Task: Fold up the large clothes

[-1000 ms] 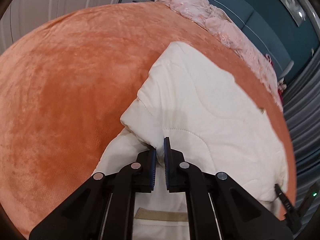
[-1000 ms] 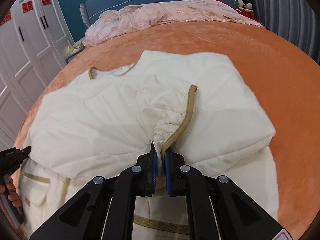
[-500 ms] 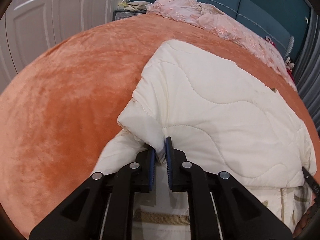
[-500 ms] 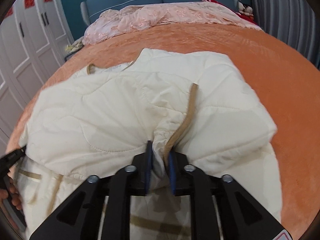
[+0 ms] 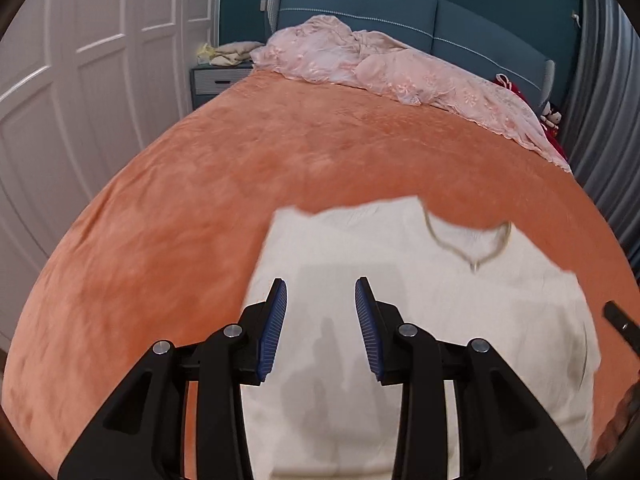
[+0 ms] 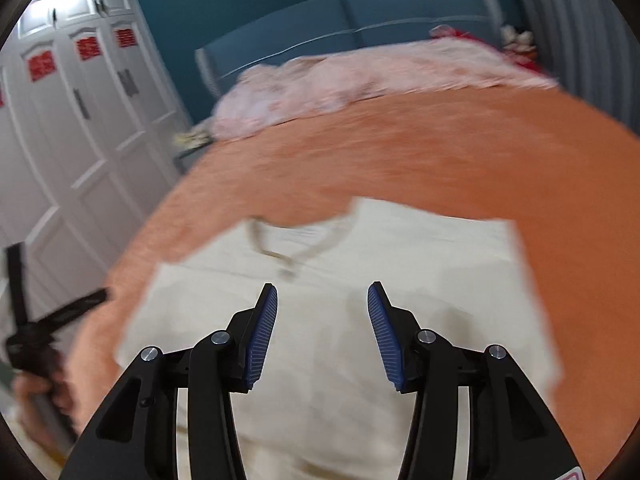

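Left gripper: jaws had just been opening; blue pads spread apart, nothing between them, no cloth touched. It hung above the near left part of the cream quilted jacket, pointing down and forward toward the headboard.

Right gripper: jaws likewise had just been opening; pads stood wider apart than the left pair, empty, clear of the fabric. It hovered over the jacket's middle, just short of the tan-trimmed V neckline. Right view was motion-blurred.

At the left edge of the right view a hand gripped the handle of the other tool. In the left view, a black finger tip of the right gripper showed at the far right edge.

Jacket lay flat on the orange bedspread, folded into a rough rectangle, neckline toward the headboard, near end running out of frame under the grippers.

Open bedspread lay to the left, right and beyond the jacket. A crumpled pink lace cover sat along the head of the bed, well apart from the jacket. White wardrobe doors stood past the bed's left edge, with a nightstand at the corner.
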Motion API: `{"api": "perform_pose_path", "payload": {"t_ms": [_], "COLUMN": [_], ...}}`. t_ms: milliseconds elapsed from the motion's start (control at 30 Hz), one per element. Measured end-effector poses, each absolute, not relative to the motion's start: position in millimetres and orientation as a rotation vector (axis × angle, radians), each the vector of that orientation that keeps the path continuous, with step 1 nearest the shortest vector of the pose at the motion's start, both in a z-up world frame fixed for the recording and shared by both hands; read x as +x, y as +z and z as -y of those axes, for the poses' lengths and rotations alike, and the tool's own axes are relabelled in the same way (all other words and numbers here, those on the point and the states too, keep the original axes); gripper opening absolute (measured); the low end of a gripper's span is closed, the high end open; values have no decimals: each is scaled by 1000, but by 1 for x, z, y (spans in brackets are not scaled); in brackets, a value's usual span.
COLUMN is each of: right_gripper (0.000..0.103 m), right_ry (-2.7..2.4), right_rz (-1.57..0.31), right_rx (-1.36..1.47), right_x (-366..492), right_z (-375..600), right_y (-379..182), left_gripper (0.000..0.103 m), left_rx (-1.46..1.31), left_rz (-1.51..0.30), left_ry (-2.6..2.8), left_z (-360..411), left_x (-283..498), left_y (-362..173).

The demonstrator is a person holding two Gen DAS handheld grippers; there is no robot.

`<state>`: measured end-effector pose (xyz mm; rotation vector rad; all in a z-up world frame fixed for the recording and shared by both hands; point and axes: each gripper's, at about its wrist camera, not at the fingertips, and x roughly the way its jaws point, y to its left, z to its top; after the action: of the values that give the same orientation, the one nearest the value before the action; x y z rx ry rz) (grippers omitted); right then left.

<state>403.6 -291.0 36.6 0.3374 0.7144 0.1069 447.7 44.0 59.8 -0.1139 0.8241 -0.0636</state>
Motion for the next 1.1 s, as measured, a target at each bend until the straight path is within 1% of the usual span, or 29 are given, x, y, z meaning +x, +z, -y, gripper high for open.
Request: {"api": "perform_pose_path", "payload": {"t_ms": [67,200,333,367,500,633,667,700,733,800,933,1000,1100], "right_gripper": [47,48,48,50,53,53,46,36,34,24,13,10,9], "right_ry": [165,208,204,195,183,202,208,215,198,181,128,109,89], "right_rz": [-740,-818,-875,-897,-973,-941,-935,-932,-927,-924,-920,-925,-925], "right_rx": [321,297,311,304,271,255,255,257,248,244,243,250,243], "right_x": [439,501,548,560,576,571,570,570,568,568,568,570,570], "right_z": [265,225,207,203,200,195,195,195,195,197,199,201,200], "right_y": [32,8,-18,-27,-62,-76,-76,-77,-78,-78,-83,-85,-85], "left_gripper": [34,34,34,34,34,34,34,34,34,34,34,34,34], "left_rx": [-168,-291,-266,-257,-248,-259,-260,-260,-262,-258,-207,-159,-102], "left_rz": [-853,-930,-957,-962,-937,-880,-870,-868,-865,-862,-858,-854,-854], "left_ry": [-86,-75,-24,-18,-40,-62,-64,-65,-67,-67,-51,-36,-9], "left_z": [-37,-32,-30,-31,-37,-37,-37,-37,-37,-37,-30,-24,-17], "left_x": [475,529,557,562,566,559,557,557,557,556,555,555,555], "left_y": [54,26,-8,-19,-45,-55,-57,-58,-58,-59,-60,-61,-63]}}
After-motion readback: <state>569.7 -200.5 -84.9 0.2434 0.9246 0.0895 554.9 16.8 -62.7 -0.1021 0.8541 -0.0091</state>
